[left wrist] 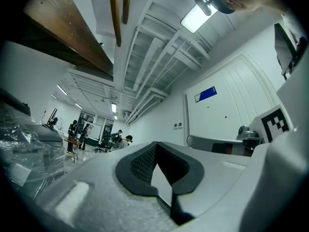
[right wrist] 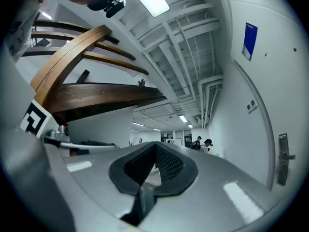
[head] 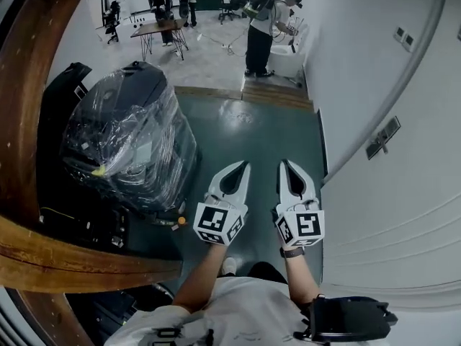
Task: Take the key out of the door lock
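Plainly nothing is done yet: the left gripper [head: 246,164] and right gripper [head: 284,163] hang side by side, jaws together and empty. The lock plate [head: 382,137] on the white door [head: 392,200] sits well apart to the right, and any key is too small to tell. A plastic-wrapped machine [head: 130,139] crowds the left.

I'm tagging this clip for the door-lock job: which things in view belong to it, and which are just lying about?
Job: door handle plate, left gripper, right gripper, both shut, empty. No key visible.
Lying about: plastic-wrapped machine, wooden beam, table.
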`<state>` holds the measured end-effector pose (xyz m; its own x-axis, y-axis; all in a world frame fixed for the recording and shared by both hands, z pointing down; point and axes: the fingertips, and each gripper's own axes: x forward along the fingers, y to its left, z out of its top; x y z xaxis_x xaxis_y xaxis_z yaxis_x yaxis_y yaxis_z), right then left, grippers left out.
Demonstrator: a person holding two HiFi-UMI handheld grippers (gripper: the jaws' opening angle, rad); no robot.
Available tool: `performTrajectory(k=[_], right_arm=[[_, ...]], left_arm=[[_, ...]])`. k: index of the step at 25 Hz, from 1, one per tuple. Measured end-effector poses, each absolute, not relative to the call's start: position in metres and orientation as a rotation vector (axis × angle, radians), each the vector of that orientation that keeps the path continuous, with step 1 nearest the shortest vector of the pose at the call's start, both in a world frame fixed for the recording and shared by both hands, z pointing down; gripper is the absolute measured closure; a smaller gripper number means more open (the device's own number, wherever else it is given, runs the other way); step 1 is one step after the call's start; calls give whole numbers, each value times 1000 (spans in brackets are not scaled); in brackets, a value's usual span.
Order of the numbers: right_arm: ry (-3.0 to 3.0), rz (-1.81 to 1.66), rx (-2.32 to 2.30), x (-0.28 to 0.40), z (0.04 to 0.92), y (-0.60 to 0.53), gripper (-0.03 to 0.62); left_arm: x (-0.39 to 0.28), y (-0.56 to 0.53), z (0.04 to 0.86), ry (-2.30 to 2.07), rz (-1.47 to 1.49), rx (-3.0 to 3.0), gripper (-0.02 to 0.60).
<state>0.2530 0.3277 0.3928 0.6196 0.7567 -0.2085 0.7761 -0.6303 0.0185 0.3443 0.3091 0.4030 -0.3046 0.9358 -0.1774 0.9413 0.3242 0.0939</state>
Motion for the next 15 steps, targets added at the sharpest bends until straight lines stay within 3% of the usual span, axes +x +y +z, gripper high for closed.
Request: performTrajectory(k=[15], right_arm=[[1301,-158,2824,307,422,514,592]], left_arm=[[382,495,422,2443,-60,1717,584]])
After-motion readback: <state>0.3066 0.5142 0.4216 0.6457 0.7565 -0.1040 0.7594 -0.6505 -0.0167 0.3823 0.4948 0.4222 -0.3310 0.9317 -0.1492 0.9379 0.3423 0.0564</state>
